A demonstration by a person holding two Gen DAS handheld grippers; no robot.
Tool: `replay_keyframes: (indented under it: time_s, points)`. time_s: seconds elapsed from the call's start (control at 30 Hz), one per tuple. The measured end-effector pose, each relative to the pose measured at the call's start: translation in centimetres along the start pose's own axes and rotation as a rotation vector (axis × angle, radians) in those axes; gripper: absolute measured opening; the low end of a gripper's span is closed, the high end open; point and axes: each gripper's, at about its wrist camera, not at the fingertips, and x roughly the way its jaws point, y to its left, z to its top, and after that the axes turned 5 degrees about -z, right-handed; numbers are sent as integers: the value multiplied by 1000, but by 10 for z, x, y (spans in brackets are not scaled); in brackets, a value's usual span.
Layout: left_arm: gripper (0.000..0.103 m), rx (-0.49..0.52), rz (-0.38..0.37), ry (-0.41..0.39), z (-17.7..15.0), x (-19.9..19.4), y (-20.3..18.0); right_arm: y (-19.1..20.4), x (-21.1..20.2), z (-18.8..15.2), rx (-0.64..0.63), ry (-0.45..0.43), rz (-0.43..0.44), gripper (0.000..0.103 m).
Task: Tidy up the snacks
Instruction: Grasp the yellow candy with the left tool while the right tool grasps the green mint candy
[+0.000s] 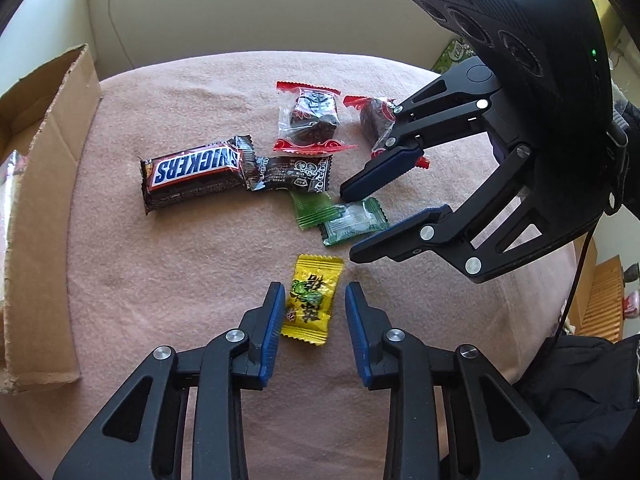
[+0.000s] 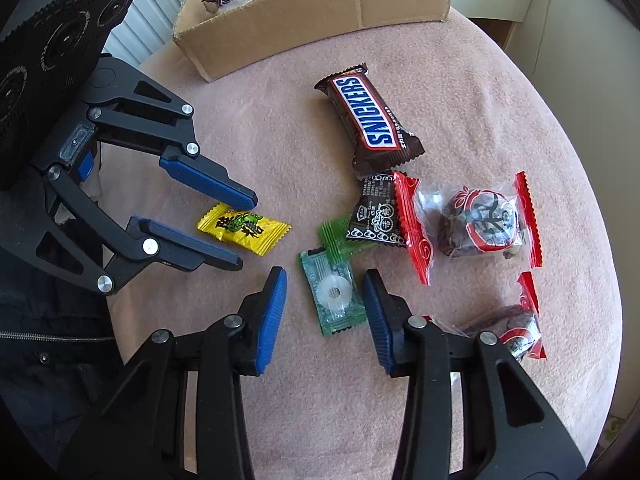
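My left gripper is open, its fingers on either side of a yellow candy lying on the pink cloth; both also show in the right wrist view, gripper, candy. My right gripper is open around a dark green mint candy; it also shows in the left wrist view above the same candy. A Snickers bar, a black sachet, a light green candy and two red-edged packs lie on the cloth.
A cardboard box holding some snacks stands at the table's far side; it shows at the left in the left wrist view. The round table's pink cloth drops off at its edges. A white wall stands behind.
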Motion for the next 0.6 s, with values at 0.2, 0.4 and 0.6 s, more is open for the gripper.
replay_keyframes:
  time_s: [0.2, 0.4, 0.6]
  points:
    - [30, 8, 33, 15, 3, 1, 2, 6, -1, -9, 13, 2, -24, 39]
    - [30, 13, 49, 9, 2, 6, -2, 14, 1, -9, 5, 5, -56, 33]
    - [23, 22, 64, -10, -11, 1, -17, 10, 3, 2, 7, 14, -81, 24]
